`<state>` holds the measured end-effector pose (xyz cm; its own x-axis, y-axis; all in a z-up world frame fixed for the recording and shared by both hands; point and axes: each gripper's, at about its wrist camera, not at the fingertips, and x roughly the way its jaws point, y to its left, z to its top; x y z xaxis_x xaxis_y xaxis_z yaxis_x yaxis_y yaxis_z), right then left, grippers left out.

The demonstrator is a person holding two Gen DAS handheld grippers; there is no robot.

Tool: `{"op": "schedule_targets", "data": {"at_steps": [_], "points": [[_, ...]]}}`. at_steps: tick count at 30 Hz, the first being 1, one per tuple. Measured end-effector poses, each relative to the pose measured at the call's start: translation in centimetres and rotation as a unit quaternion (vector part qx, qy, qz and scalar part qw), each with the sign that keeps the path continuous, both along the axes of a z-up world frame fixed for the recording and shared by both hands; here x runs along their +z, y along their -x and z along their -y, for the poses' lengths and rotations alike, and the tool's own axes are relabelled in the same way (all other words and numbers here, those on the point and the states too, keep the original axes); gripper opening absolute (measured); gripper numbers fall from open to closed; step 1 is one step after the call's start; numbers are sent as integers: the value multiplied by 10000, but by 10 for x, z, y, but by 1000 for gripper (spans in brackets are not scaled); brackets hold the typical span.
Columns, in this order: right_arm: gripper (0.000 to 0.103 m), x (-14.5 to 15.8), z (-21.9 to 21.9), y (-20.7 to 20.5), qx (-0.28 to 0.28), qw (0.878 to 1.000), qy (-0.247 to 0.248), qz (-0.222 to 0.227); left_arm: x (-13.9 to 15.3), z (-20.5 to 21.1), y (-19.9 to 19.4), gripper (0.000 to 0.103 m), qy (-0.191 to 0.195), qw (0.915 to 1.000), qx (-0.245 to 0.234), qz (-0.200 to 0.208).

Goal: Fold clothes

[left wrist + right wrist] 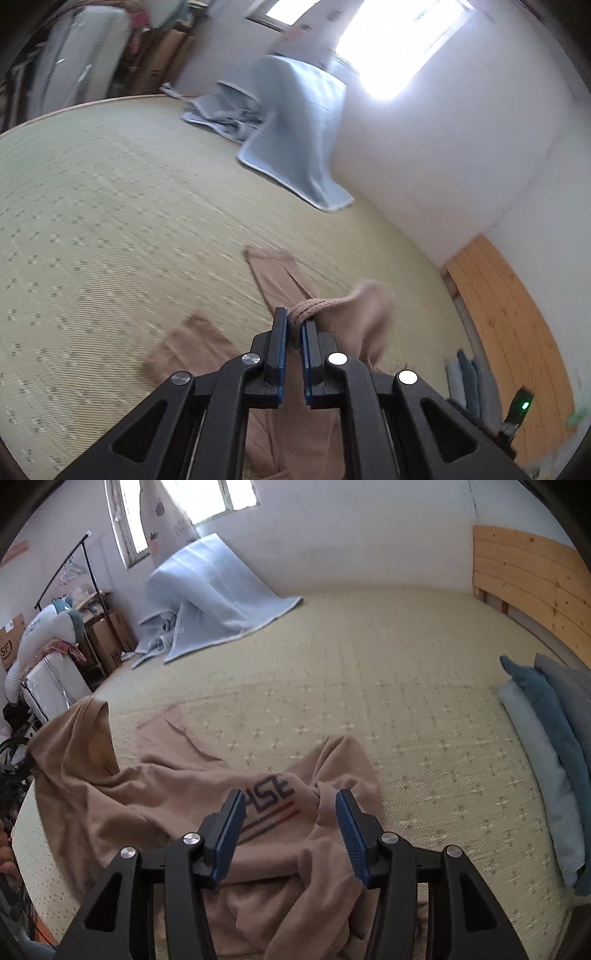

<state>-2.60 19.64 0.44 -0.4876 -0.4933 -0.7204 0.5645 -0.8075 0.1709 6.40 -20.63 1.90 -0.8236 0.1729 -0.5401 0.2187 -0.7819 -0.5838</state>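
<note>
A tan sweatshirt [155, 801] with dark lettering and red and dark stripes lies crumpled on the woven mat [369, 709]. In the left wrist view my left gripper [294, 321] is shut on the sweatshirt's ribbed edge [306, 308], lifted above the mat, with tan cloth [273, 280] hanging and trailing below. My right gripper [290, 801] is open just above the printed chest area, its blue pads [229, 834] on either side of the fabric without pinching it. A raised corner of the sweatshirt stands up at the left of the right wrist view.
A light blue blanket [214, 590] is draped over something at the mat's far side by the window. Folded blue and grey pillows [546, 738] lie at the right beside a wooden headboard [528, 579]. A clothes rack [70, 572] and clutter stand left.
</note>
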Motion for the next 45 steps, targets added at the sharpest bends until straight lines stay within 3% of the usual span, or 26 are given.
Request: {"op": "schedule_targets", "data": {"at_steps": [11, 18, 25, 33, 37, 39, 41, 43, 45], "points": [[54, -13, 33, -9, 144, 9987, -415, -240, 1, 62, -27, 5, -183, 9947, 1008, -16], [54, -22, 48, -3, 11, 9986, -512, -152, -6, 82, -34, 5, -60, 9935, 1136, 85], [54, -35, 66, 1, 31, 9982, -600, -88, -13, 87, -38, 5, -44, 9952, 954, 222], [56, -30, 84, -15, 467, 9956, -561, -590, -14, 71, -35, 5, 143, 9976, 594, 328], [56, -39, 93, -17, 601, 9936, -773, -555, -13, 63, -35, 5, 255, 9978, 469, 383], [50, -40, 95, -18, 670, 9938, -746, -486, -13, 60, -34, 5, 295, 9977, 439, 421], [23, -39, 97, -21, 807, 9935, -676, -429, -14, 59, -33, 5, 289, 9976, 424, 456], [7, -35, 101, -28, 1004, 9918, -653, -444, -15, 58, -33, 5, 282, 9975, 408, 495], [5, -30, 105, -36, 1268, 9894, -549, -450, -16, 57, -32, 5, 293, 9973, 393, 555]]}}
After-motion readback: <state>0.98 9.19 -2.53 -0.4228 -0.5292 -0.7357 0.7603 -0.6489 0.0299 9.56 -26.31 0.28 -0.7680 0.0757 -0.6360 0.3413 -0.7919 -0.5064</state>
